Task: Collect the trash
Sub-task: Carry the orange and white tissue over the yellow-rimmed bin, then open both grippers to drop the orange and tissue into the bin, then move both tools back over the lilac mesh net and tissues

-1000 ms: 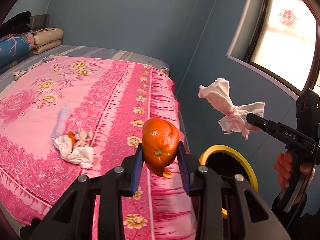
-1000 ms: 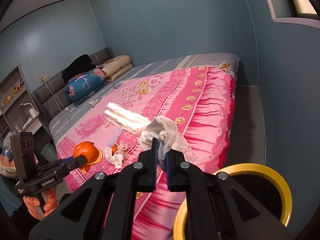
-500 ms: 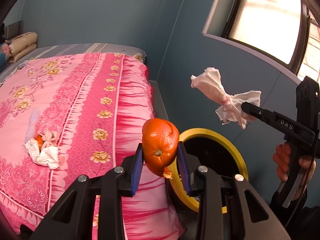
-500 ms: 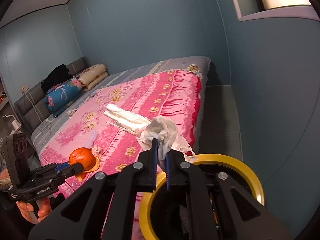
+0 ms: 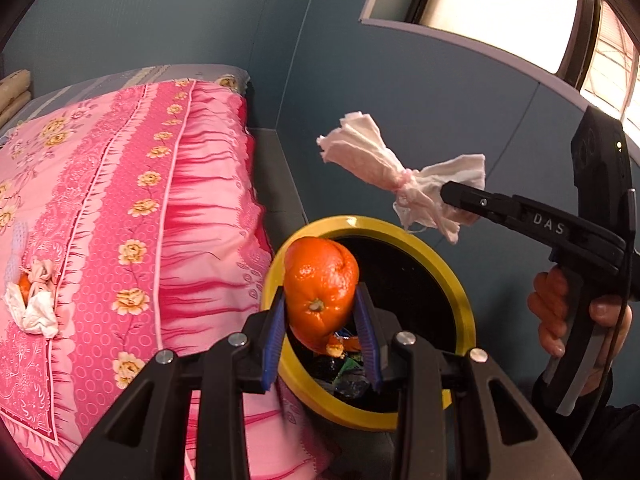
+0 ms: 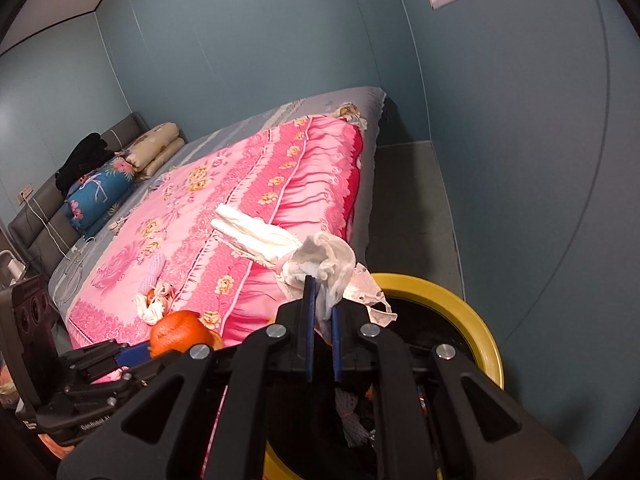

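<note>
the left gripper (image 5: 321,322) points forward and downward, its blue-padded jaws a little apart and clamped on an orange peel (image 5: 320,286) held between the pads. the right gripper (image 6: 321,320) also tilts downward, its jaws nearly together and pinched on a crumpled tissue (image 6: 320,258) that sticks out past the fingertips. seen from the left wrist camera, the right gripper reaches in from the right side, and the person's hand (image 5: 576,316) wraps its handle, fingers curled around the grip, with a dark sleeve (image 5: 604,432) below it.
</note>
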### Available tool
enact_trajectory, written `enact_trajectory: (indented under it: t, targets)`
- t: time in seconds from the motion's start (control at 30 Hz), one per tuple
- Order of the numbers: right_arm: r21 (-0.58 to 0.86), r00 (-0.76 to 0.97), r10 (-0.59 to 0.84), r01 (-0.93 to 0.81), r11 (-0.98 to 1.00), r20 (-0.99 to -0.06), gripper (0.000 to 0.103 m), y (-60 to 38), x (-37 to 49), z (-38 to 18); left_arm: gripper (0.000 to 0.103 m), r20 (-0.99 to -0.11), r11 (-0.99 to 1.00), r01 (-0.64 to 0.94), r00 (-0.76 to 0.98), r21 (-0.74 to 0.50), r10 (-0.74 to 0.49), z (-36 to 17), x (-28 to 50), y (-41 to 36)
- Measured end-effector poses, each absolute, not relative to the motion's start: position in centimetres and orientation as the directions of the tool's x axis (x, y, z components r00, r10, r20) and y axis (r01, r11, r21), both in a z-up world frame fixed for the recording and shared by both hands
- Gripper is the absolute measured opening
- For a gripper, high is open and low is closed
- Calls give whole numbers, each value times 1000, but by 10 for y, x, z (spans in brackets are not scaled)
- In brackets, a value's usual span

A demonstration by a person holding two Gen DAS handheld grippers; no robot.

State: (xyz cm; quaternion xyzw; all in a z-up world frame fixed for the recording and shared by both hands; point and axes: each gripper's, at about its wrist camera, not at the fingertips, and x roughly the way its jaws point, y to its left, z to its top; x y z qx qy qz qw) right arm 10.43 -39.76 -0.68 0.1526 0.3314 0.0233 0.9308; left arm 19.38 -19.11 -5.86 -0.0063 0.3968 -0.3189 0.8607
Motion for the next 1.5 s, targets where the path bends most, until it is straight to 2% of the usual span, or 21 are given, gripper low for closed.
enact_trajectory:
  t: [0.33, 0.57, 0.6, 0.67, 0.7, 0.73, 0.8, 0.87, 1.0, 1.1, 1.3, 1.5]
  targets:
    - [359, 758, 167, 94, 929, -631, 8, -420, 102, -30, 32, -724, 766, 577, 396, -282, -565, -80, 192, -220]
    - [369, 750, 153, 129, 920, -643, 9, -430, 102, -38, 38, -728, 752, 587, 369, -300, -578, -85, 190, -226]
    - [369, 750, 150, 133, 920, -645, 10, -430, 102, -38, 39, -728, 751, 585, 365, -306, -581, -85, 191, -226]
    - [374, 752, 146, 141, 917, -643, 20, -431, 101, -39, 42, -723, 752, 582, 370, -308, -583, -84, 191, -224]
    - [373, 754, 140, 147, 916, -642, 30, -432, 101, -39, 46, -719, 753, 581, 376, -308, -584, -83, 191, -222]
    - [372, 754, 137, 151, 916, -642, 33, -432, 101, -39, 49, -716, 757, 578, 385, -305, -583, -82, 190, -221]
    - [370, 754, 131, 158, 915, -644, 34, -433, 101, -39, 51, -711, 758, 579, 394, -300, -582, -79, 190, -219]
    - [371, 755, 127, 163, 914, -644, 35, -434, 101, -40, 58, -708, 767, 572, 409, -292, -575, -77, 190, -215]
    - [362, 760, 113, 169, 917, -640, 42, -436, 101, -38, 62, -702, 782, 551, 432, -291, -566, -74, 195, -205]
    - [375, 773, 122, 159, 913, -623, 54, -434, 100, -35, 67, -691, 798, 527, 461, -292, -557, -69, 198, -192]
    - [405, 807, 173, 88, 910, -565, 66, -426, 101, -26, 79, -659, 836, 465, 537, -290, -527, -54, 206, -160]
    - [405, 820, 249, -23, 914, -515, 74, -400, 113, -11, 82, -635, 883, 386, 619, -268, -463, -40, 219, -120]
